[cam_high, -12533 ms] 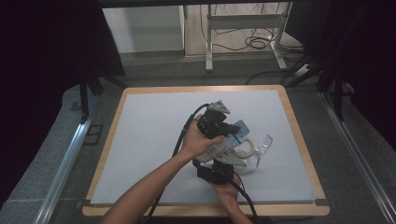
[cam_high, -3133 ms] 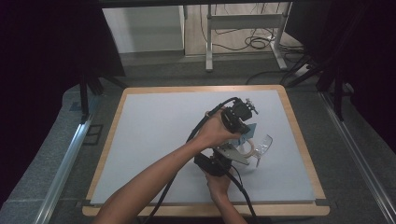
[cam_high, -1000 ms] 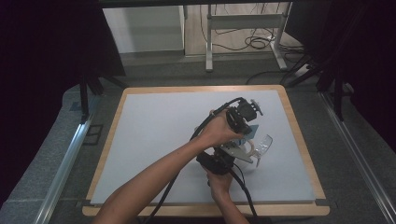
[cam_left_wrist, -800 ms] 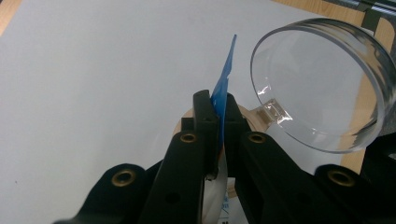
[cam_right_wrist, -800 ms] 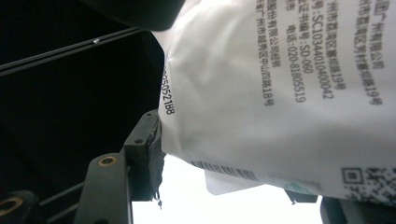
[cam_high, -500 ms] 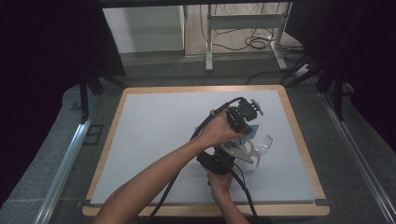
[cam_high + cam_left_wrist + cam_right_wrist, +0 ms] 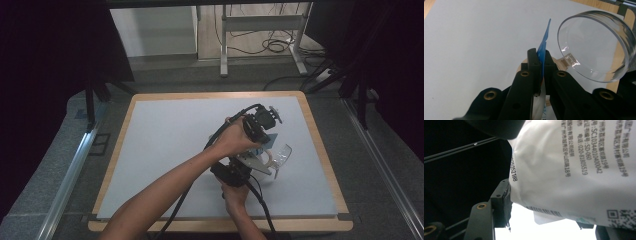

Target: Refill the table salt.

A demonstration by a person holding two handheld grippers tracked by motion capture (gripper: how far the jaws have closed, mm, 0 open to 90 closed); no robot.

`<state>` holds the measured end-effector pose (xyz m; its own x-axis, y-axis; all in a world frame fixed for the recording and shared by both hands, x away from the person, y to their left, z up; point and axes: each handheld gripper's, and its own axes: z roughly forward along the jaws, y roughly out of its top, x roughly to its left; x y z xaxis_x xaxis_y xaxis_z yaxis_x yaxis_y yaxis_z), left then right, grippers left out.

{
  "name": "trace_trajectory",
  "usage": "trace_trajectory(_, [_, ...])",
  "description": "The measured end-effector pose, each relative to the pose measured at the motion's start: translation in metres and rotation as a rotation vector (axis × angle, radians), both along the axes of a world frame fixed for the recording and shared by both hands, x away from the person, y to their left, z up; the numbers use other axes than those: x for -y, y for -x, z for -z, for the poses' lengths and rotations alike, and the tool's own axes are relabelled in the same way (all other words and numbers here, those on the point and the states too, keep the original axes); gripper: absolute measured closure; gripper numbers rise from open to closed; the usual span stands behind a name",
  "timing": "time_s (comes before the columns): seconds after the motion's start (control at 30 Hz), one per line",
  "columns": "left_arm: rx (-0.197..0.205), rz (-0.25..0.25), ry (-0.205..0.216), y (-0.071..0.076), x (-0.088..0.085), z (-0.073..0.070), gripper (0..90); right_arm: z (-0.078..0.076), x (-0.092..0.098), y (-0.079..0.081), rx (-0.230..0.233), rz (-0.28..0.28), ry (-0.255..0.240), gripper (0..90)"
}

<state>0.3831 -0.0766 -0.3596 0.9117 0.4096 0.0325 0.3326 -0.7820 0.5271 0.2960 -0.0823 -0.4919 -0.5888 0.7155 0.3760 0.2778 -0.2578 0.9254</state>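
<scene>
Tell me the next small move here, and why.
Probably pull the left gripper sideways to tear the packet open. Its jaws pinch the blue corner, the right gripper holds the packet's body, and the clear bowl lies beside them.

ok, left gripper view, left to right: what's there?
White table surface → left gripper shut on the thin blue torn strip of a packet → clear round plastic dish.

White packet [image 7: 574,170] printed with black text, barcode, QR code | pressed against black left jaw | dark background behind.
</scene>
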Motion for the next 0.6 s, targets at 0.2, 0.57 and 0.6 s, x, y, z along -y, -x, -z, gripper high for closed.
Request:
trace_trajectory(0.2, [-0.002, -0.002, -0.003, -0.0003, -0.0003, 0.0007, 90.0, 0.0005, -0.0009, 0.0001, 0.003, -0.002, -0.006, 41.7])
trace_trajectory(0.57, [-0.001, 0.0, -0.001, -0.0001, 0.0004, 0.0, 90.0, -0.0004, -0.0004, 0.0, 0.005, 0.002, -0.011, 41.8])
trace_trajectory(0.6, [-0.001, 0.0, -0.001, -0.0003, 0.0006, 0.0, 90.0, -0.0005, -0.0003, -0.0001, 0.005, 0.002, -0.011, 41.8])
